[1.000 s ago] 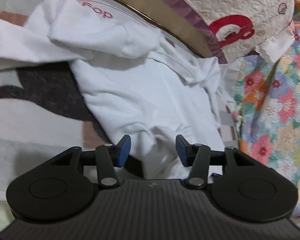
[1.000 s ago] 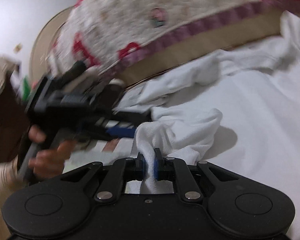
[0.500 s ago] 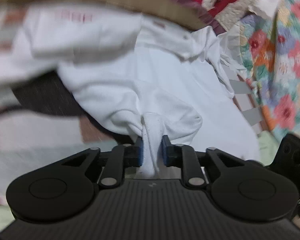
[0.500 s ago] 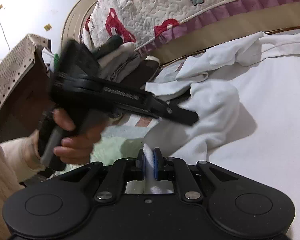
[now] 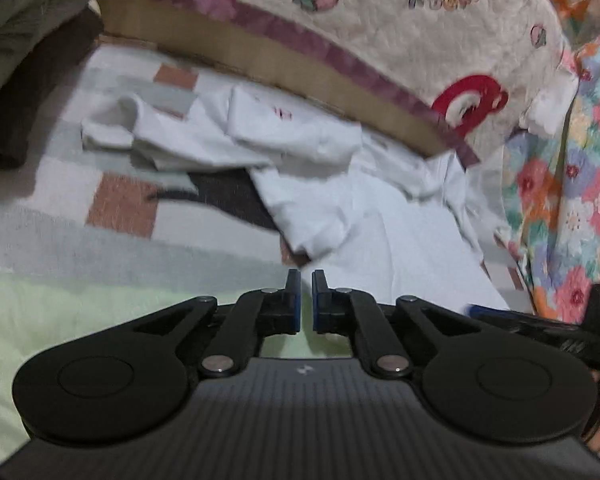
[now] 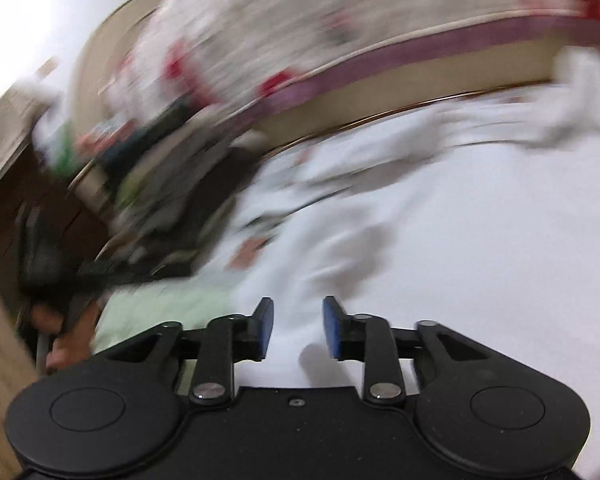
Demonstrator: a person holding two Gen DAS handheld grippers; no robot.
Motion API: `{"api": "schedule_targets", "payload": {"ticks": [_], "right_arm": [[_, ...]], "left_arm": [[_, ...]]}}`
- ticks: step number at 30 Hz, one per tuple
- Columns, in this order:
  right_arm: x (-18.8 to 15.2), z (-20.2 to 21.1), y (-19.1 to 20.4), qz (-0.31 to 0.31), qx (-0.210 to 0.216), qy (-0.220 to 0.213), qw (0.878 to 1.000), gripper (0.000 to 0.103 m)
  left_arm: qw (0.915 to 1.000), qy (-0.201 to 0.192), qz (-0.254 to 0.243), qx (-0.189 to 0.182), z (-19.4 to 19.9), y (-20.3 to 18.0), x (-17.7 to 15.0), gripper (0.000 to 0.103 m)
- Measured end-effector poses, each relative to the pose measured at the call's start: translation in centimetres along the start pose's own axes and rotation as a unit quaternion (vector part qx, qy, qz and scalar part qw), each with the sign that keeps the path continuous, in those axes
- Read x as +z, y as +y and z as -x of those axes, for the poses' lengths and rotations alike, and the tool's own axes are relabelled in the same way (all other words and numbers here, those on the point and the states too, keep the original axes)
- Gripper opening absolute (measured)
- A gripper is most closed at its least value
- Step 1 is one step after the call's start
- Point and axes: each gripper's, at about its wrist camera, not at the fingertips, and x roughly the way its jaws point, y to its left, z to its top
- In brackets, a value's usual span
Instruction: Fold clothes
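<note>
- Two grippers observed over a patchwork blanket (image 5: 120,204).
- Left gripper (image 5: 306,280): fingers nearly pressed together, a narrow gap, gripping nothing.
- White garment (image 5: 380,216): crumpled on the blanket ahead, below a quilt (image 5: 440,36).
- Right gripper (image 6: 298,312): fingers spread, empty, above white fabric; view blurred.

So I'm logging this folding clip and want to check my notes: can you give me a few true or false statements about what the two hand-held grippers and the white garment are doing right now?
1. The left hand-held gripper pinches the white garment. False: nothing sits between its nearly closed fingers.
2. The right hand-held gripper is open and empty. True.
3. The white garment lies on a patchwork blanket. True.
4. The garment is neatly folded into a square. False: it lies rumpled and spread out.
</note>
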Motion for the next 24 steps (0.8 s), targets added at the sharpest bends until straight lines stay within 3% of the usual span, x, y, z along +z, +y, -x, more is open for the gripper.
{"api": "schedule_targets", "payload": {"ticks": [2, 4, 6, 8, 11, 13, 15, 17, 21, 22, 23, 24], "right_arm": [[0.3, 3.5, -2.1, -0.053, -0.037, -0.031, 0.997, 0.042], [0.3, 6.5, -3.9, -0.100, -0.082, -0.044, 0.991, 0.048], [0.1, 8.7, -5.2, -0.129, -0.128, -0.026, 0.983, 0.050], [-0.6, 9.8, -6.2, -0.150, -0.184, 0.019, 0.971, 0.056], [-1.6, 10.4, -7.5, -0.166, -0.265, 0.087, 0.946, 0.056], [-2.2, 10.4, -8.5, -0.176, -0.291, 0.109, 0.934, 0.056], [-2.7, 10.3, -9.8, -0.206, -0.279, 0.112, 0.931, 0.056], [-2.7, 9.9, -10.9, -0.223, -0.265, 0.114, 0.931, 0.058], [-2.8, 8.4, -10.0, -0.182, -0.264, 0.130, 0.938, 0.065], [-2.8, 8.0, -9.8, -0.170, -0.264, 0.135, 0.940, 0.065], [-2.8, 7.6, -9.5, -0.158, -0.264, 0.139, 0.941, 0.064], [-2.8, 7.2, -9.3, -0.146, -0.264, 0.143, 0.943, 0.061]], "left_arm": [[0.9998, 0.010, -0.012, -0.012, -1.3, 0.0, 0.4, 0.017], [0.9989, 0.018, -0.013, -0.041, -2.7, -0.1, 1.1, 0.049], [0.9969, 0.026, -0.019, -0.071, -4.6, -0.8, 1.9, 0.064], [0.9941, 0.042, -0.047, -0.089, -6.4, -1.8, 2.7, 0.068], [0.9918, 0.062, -0.093, -0.062, -9.1, -3.8, 3.2, 0.073], [0.9898, 0.071, -0.117, -0.039, -10.7, -4.5, 3.1, 0.076], [0.9864, 0.084, -0.139, -0.027, -11.7, -4.8, 2.9, 0.081], [0.9836, 0.106, -0.143, -0.024, -12.6, -4.6, 2.7, 0.082], [0.9756, 0.193, -0.084, -0.062, -14.3, -2.8, 2.4, 0.084], [0.9772, 0.193, -0.062, -0.063, -14.4, -2.3, 2.3, 0.080], [0.9783, 0.190, -0.051, -0.065, -14.3, -2.0, 2.2, 0.073], [0.9778, 0.187, -0.057, -0.076, -14.0, -2.0, 2.2, 0.041]]}}
